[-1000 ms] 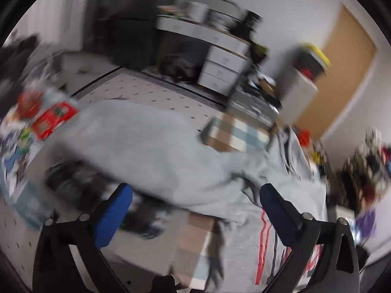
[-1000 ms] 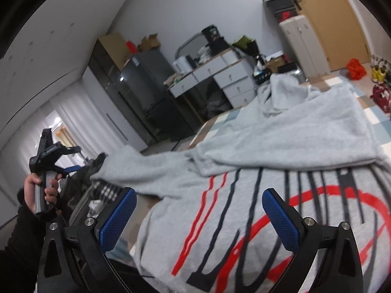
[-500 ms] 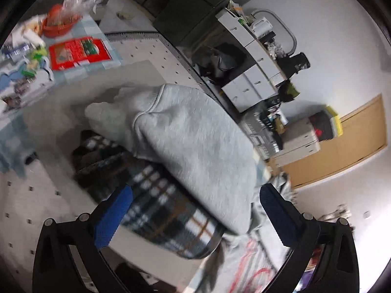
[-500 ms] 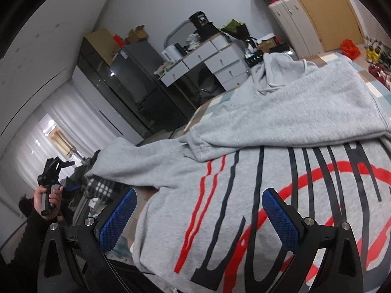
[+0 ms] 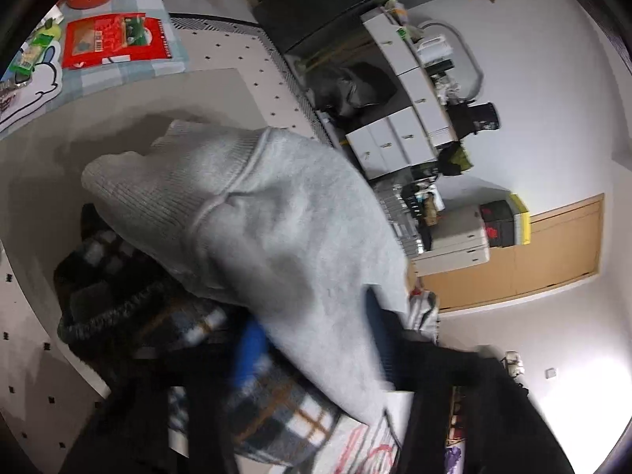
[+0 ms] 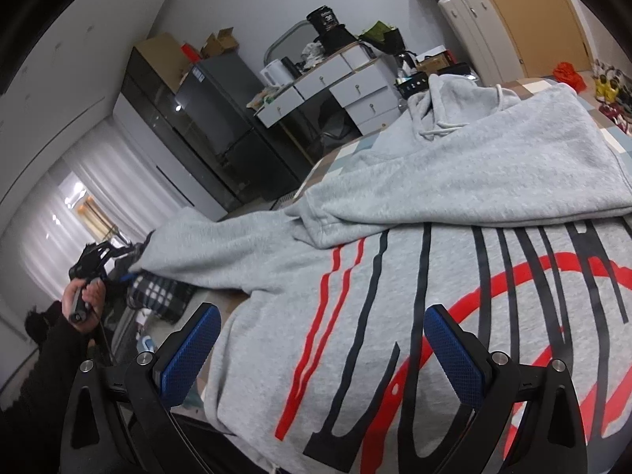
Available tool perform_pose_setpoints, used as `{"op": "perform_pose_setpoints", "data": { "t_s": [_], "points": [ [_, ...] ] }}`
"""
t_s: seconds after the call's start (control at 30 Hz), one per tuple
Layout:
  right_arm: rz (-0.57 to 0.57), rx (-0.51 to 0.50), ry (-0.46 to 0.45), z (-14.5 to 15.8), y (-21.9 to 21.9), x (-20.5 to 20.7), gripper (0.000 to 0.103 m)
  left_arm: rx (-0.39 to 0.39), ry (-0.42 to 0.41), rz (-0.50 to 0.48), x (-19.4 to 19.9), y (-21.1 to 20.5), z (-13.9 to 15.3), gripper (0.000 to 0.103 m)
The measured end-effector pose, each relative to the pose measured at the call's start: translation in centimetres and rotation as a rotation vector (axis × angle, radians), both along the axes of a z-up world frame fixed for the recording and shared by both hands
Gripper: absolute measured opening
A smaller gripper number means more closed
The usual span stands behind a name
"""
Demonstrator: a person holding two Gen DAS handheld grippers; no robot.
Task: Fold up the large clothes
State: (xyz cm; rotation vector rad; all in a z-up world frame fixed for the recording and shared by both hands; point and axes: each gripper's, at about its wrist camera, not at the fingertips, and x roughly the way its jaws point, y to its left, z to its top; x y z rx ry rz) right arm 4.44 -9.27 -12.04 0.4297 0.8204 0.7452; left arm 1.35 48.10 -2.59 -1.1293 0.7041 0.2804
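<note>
— What is the left hand-held gripper (image 5: 312, 339) doing?
— Closing on the grey hoodie's (image 6: 454, 205) sleeve (image 5: 252, 229), off the bed's side.
— And the right hand-held gripper (image 6: 322, 345)?
— Wide open, empty, above the hoodie. Next, the sleeve probably folds across.

White drawer desk (image 6: 347, 91), dark fridge (image 6: 221, 102), plaid blanket (image 5: 268, 407), red packet (image 5: 114, 39)

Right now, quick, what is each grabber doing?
Left gripper: jaws closing, the grey sleeve between them.
Right gripper: open, holding nothing, above the grey hoodie.
</note>
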Motion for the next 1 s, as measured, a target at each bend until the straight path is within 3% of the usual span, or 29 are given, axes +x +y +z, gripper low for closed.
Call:
{"op": "perform_pose_setpoints", "data": {
  "t_s": [0.03,0.2,0.4,0.57,0.73,0.83,1.0],
  "points": [
    [0.005,-0.006,-0.002,0.0,0.1,-0.1,0.103,0.010,0.004,0.009,0.1,0.1,0.0,0.004],
    [0.015,-0.021,-0.013,0.0,0.5,-0.3,0.103,0.088,-0.047,0.055,-0.8,0.0,1.6,0.003],
    [0.008,-0.008,-0.006,0.0,0.4,-0.2,0.103,0.270,-0.108,0.022,0.7,-2.9,6.5,0.002],
    [-0.005,0.010,-0.022,0.6,-0.2,-0.3,0.103,0.387,-0.168,-0.067,2.9,-7.3,10.1,0.002],
    [-0.047,0.021,-0.053,1.7,-1.3,0.0,0.103,0.495,-0.227,-0.201,3.3,-13.2,10.7,0.002],
    [-0.038,-0.028,-0.089,4.8,-1.1,1.6,0.103,0.509,-0.246,-0.242,2.4,-14.8,9.3,0.002],
    [0.069,-0.127,-0.280,16.0,5.0,4.2,0.103,0.443,-0.256,-0.251,-0.3,-13.3,6.2,0.002]
  ]
}}
